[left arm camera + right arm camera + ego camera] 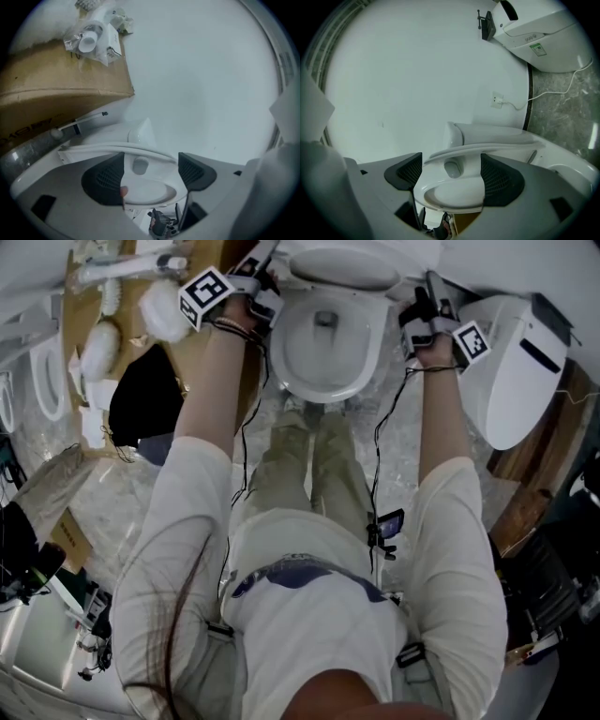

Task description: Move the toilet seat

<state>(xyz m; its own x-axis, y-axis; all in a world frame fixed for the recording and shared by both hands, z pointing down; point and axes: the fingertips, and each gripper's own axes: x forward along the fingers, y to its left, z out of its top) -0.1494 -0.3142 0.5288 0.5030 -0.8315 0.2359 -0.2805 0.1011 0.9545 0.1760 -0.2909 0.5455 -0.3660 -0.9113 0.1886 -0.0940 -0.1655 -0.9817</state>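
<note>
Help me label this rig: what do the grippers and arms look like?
The left gripper and right gripper have grey bodies, dark meshed pads and a white cube with black square markers. Thin black cables trail from both. The sleeves are short and pale.

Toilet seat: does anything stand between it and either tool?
Nothing visible does. The left tool and right tool are open beside the toilet seat, its rim showing directly between their jaws.
</note>
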